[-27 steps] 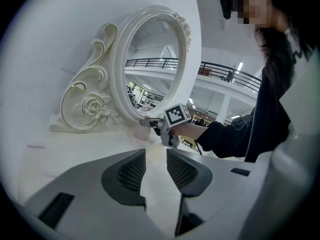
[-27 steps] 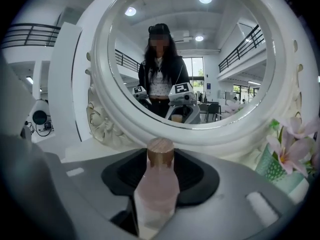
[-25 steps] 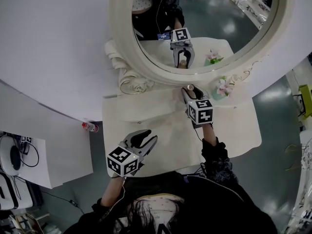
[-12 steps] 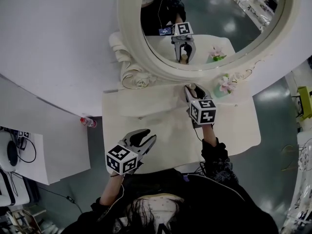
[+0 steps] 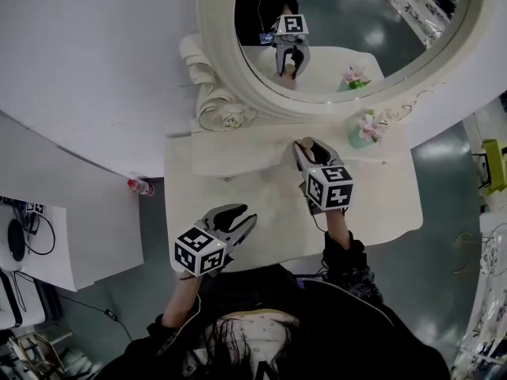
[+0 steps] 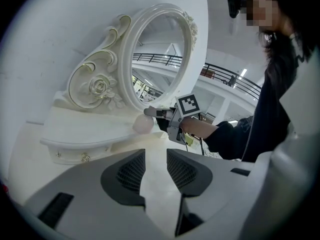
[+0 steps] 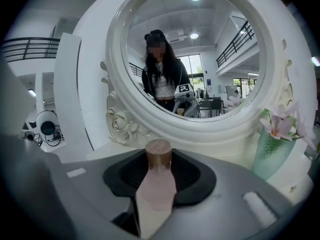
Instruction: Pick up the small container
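The small container (image 7: 156,184) is pale pink with a brown round cap (image 7: 158,151). My right gripper (image 7: 159,170) is shut on it; its jaws have just been closing around its body. In the head view the right gripper (image 5: 307,146) hovers over the back of the white dressing table (image 5: 261,204), just in front of the mirror. The left gripper view shows the container (image 6: 142,125) under the right gripper's fingers. My left gripper (image 5: 240,214) is shut and empty at the table's front left, jaws (image 6: 155,169) pointing toward the mirror.
A large oval mirror (image 5: 341,30) in an ornate white frame stands at the table's back. A green vase of pink flowers (image 5: 364,129) stands right of the right gripper, also in its view (image 7: 272,149). A red-capped bottle (image 5: 139,186) lies off the table's left.
The right gripper has drawn slightly back from the mirror with the container between its jaws. The left gripper has sunk a little toward the table's front.
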Action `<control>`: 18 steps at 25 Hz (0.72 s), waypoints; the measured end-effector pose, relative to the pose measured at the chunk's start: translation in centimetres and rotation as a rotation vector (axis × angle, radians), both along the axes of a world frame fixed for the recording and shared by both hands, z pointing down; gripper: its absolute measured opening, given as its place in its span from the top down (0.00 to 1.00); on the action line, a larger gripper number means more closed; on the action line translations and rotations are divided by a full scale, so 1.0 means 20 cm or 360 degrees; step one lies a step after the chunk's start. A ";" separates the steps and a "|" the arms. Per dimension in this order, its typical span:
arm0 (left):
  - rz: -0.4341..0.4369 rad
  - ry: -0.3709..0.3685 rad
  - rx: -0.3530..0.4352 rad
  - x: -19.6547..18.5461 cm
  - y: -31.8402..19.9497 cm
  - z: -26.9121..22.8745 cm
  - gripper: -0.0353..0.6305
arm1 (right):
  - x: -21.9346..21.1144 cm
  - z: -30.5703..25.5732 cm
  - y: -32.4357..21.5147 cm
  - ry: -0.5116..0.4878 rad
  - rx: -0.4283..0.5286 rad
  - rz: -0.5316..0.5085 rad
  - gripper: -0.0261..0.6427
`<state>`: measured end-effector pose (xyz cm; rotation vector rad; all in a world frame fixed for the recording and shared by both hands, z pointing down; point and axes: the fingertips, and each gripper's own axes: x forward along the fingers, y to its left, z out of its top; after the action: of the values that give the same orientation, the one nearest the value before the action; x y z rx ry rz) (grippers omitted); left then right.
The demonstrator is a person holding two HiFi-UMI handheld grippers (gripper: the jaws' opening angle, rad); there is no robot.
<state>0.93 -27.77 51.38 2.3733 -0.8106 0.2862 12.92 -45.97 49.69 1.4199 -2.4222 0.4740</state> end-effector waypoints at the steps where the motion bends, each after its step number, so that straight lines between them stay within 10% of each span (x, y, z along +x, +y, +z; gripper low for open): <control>1: 0.0000 0.0013 -0.0007 0.01 0.00 0.00 0.77 | -0.02 -0.01 0.03 -0.0002 0.0002 -0.0021 0.74; 18: 0.0036 0.0301 -0.0219 0.21 0.02 0.03 0.59 | -0.31 -0.32 0.56 -0.0120 0.0045 -0.0419 0.74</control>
<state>5.13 -27.37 52.04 2.2418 -0.6549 0.1194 6.69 -34.73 43.30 1.0879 -2.6352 0.4378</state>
